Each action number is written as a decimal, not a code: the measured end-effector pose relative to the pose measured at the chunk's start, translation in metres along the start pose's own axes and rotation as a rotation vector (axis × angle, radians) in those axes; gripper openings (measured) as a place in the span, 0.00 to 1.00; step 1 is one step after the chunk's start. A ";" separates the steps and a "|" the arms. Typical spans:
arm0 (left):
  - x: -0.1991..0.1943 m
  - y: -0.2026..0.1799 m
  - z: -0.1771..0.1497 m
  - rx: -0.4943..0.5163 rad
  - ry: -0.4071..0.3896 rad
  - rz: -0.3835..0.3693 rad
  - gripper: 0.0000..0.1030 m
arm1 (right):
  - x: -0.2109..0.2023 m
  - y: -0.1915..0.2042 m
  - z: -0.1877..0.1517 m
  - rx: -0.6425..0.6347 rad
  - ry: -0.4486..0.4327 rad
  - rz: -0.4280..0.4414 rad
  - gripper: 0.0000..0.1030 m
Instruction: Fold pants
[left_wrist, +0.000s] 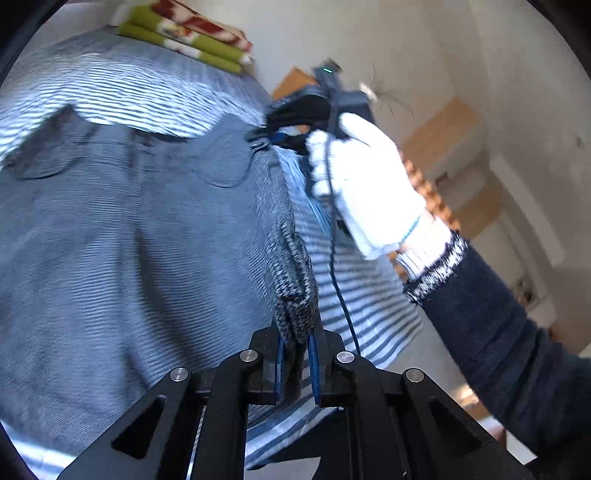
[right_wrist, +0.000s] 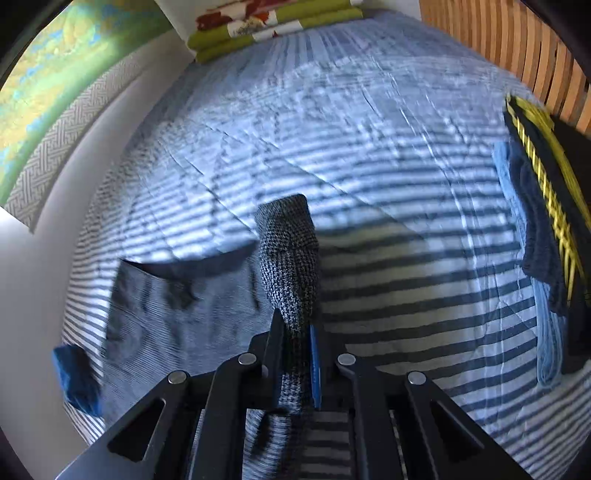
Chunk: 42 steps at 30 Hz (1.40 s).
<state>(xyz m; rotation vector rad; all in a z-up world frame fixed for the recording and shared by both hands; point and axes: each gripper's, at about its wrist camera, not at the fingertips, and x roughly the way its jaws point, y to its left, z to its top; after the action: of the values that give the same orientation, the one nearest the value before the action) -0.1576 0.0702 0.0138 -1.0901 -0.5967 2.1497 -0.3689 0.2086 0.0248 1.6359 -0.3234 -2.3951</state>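
Observation:
Grey pants (left_wrist: 140, 229) lie spread on a blue-and-white striped bed sheet (left_wrist: 122, 92). My left gripper (left_wrist: 295, 350) is shut on a bunched edge of the pants at their right side. In the same view a white-gloved hand (left_wrist: 362, 184) holds my right gripper (left_wrist: 275, 131) at the pants' far right corner by the waistband. The right wrist view has the right gripper (right_wrist: 297, 343) shut on a raised fold of the pants (right_wrist: 291, 258), with the rest of the pants (right_wrist: 173, 317) lying flat to its left.
A folded green, white and red blanket (right_wrist: 266, 26) rests at the far end of the bed. Folded dark and light-blue clothes (right_wrist: 535, 229) are stacked at the right edge, near a wooden slatted board (right_wrist: 498, 40). A blurred blue shape (right_wrist: 75, 376) sits at the pants' left edge.

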 end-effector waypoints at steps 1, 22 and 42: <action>-0.014 0.009 -0.002 -0.022 -0.024 0.007 0.09 | -0.004 0.015 0.002 -0.010 -0.012 -0.004 0.10; -0.189 0.183 -0.074 -0.365 -0.215 0.256 0.00 | 0.120 0.291 -0.016 -0.265 0.045 -0.119 0.10; -0.164 0.165 -0.039 -0.045 -0.100 0.543 0.38 | 0.150 0.298 -0.023 -0.299 0.126 -0.089 0.13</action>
<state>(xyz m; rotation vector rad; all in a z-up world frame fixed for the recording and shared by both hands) -0.1084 -0.1572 -0.0266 -1.2847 -0.4252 2.6769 -0.3834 -0.1214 -0.0253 1.6782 0.1263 -2.2546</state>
